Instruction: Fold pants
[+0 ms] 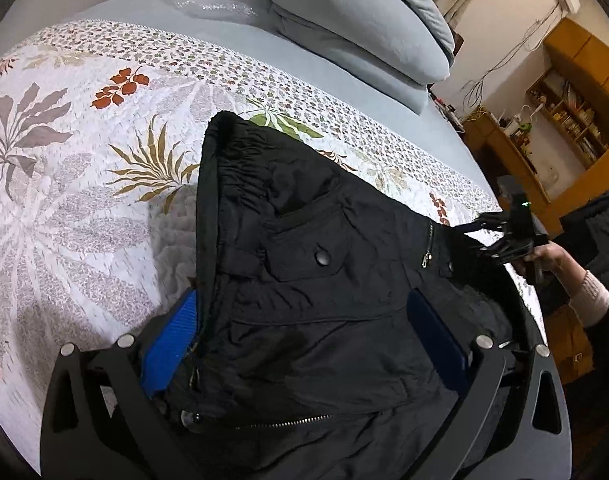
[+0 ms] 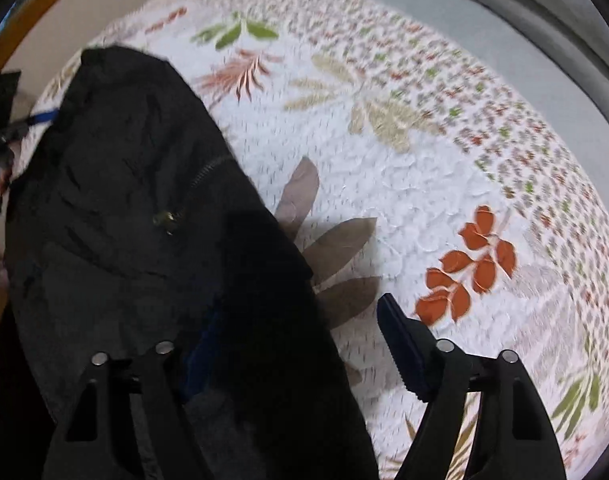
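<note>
The black pants [image 1: 324,280] lie on the floral bedspread [image 1: 84,152], filling the spread left gripper [image 1: 304,344]; the right gripper [image 2: 296,344], at their three o'clock edge, stands parted, cloth between, grip unclear.

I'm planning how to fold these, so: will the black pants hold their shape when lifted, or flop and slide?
The pants will probably flop: the fabric is creased all over and drapes slackly across the left gripper. The cloth looks smooth, so it may slide on the quilt. The zippers and snap add little stiffness.
</note>
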Demonstrator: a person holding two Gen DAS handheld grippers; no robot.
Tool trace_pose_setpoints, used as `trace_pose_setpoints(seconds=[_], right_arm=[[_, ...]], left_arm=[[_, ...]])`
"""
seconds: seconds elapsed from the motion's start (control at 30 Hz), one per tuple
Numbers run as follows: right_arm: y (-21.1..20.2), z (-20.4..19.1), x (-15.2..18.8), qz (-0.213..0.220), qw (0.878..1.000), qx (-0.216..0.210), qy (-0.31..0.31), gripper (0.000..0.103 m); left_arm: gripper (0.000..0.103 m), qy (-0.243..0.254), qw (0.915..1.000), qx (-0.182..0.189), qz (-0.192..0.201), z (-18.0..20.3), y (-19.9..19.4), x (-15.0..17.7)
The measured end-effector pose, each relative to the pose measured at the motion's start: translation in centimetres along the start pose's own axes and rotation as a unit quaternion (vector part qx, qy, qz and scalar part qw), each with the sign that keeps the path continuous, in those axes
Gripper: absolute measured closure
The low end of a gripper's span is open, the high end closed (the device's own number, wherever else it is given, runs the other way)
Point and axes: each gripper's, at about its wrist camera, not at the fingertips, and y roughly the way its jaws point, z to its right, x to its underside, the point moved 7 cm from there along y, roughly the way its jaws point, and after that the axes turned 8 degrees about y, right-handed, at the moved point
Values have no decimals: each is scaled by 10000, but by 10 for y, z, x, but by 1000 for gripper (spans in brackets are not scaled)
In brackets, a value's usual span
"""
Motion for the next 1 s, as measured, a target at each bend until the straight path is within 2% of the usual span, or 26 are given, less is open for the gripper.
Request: trace_pose_setpoints(seconds=[0.03, 0.2, 0.3, 0.33, 0.57, 0.8, 1.0], right_arm=[[4, -1, -1, -71, 9999, -43, -56, 48], [12, -11, 0, -220, 9989, -10, -406, 66], [7, -17, 5, -135, 9977, 91, -658, 91], [2, -20, 8, -67, 9973, 73, -722, 96], [-40, -46, 24, 464, 9937, -120, -1013, 98], [-92, -105, 55, 861, 9846, -299, -1490, 98], [-115, -148, 86, 1125, 9769, -433, -1767, 98]], left_arm=[[2, -32, 10000, 32, 10, -1, -1, 0], [2, -98, 9999, 71, 11, -3, -2, -1], [2, -24, 10000, 2, -11, -2, 0, -1], [2, 12, 10000, -23, -21, -1, 0, -1], [2, 74, 9999, -143, 23, -1, 0, 0], [2, -19, 9997, -225, 126, 0, -15, 7], [2, -164, 9988, -402, 228, 1, -40, 19]])
